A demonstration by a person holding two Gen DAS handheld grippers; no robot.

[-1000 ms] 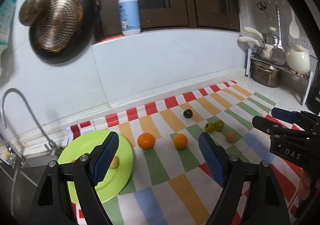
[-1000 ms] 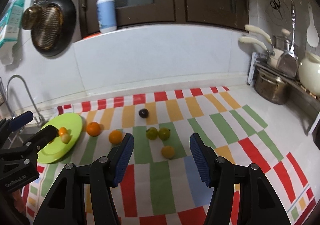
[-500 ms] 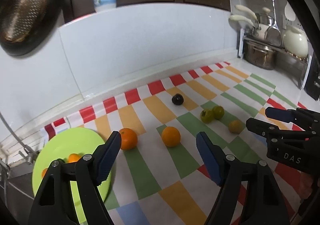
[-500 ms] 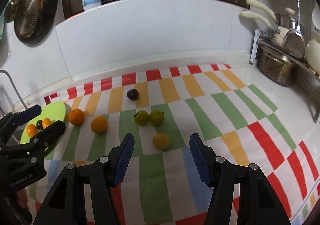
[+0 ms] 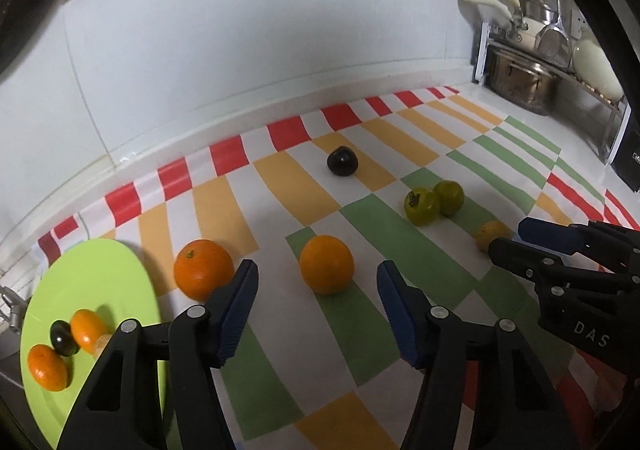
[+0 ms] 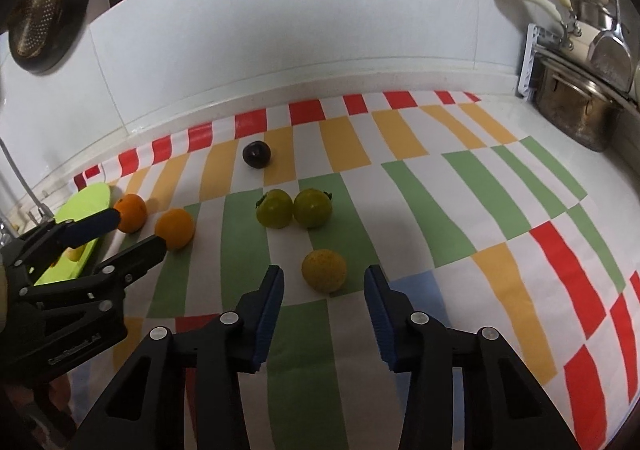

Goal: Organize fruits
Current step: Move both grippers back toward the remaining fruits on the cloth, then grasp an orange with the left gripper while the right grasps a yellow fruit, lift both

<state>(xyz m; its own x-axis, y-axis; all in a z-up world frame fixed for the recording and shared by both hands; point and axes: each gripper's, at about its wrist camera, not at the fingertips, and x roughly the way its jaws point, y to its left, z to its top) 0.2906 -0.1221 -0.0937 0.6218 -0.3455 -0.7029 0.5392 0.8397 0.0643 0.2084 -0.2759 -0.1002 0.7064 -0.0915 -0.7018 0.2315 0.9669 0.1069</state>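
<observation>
- Now the left gripper [image 5: 316, 282] points down at a round orange fruit [image 5: 327, 264] on the desk. Its blue fingers [image 5: 236, 310] are apart and closing, one on each side of the fruit, but they do not touch it yet.
- The right gripper [image 6: 323, 290] points at a small round yellow fruit [image 6: 324, 270]. Its fingers [image 6: 268, 310] are apart too and closing. The yellow fruit sits just ahead of the tips, and no pad presses on it.
- A striped cloth in red, orange, green and white [image 6: 440, 210] covers the desk, so the fruits likely roll less on it.
- A flat lime-green plate [image 5: 80, 274] lies at the left end. It holds two little orange fruits [image 5: 47, 367] and a small dark one [image 5: 63, 338]. It looks like the place where the fruits go.
- A second round orange fruit [image 5: 203, 268] waits just beside the plate.
- Two green fruits with leafy tops [image 6: 294, 207] touch each other in the middle of the cloth.
- A dark purple round fruit [image 6: 257, 154] sits alone near the wall.
- Each gripper seems to take the fruit on its own side, so they stay apart.
</observation>
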